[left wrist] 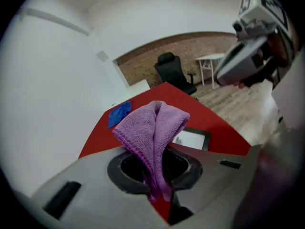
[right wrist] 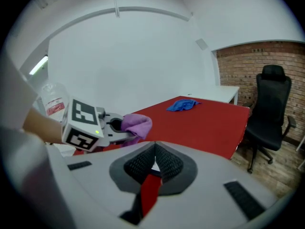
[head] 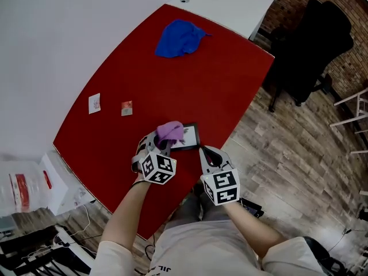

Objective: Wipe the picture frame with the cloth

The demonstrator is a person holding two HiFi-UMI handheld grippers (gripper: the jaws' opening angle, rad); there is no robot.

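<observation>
A small black picture frame (head: 188, 137) with a white face (left wrist: 193, 139) lies near the front edge of the red table (head: 172, 91). My left gripper (head: 164, 143) is shut on a purple cloth (head: 171, 132), which bunches up out of its jaws (left wrist: 155, 128) just over the frame's left end. My right gripper (head: 202, 150) meets the frame's near right corner. Its pads are together with a thin white sliver between them (right wrist: 153, 165). From the right gripper view the left gripper (right wrist: 112, 128) and its cloth (right wrist: 137, 124) are close on the left.
A blue cloth (head: 180, 38) lies at the table's far end. Two small cards (head: 94, 103) (head: 127, 108) sit to the left. Beyond the table's right edge stand a black office chair (head: 310, 45) and a wood floor. A white desk (head: 230, 2) adjoins the far end.
</observation>
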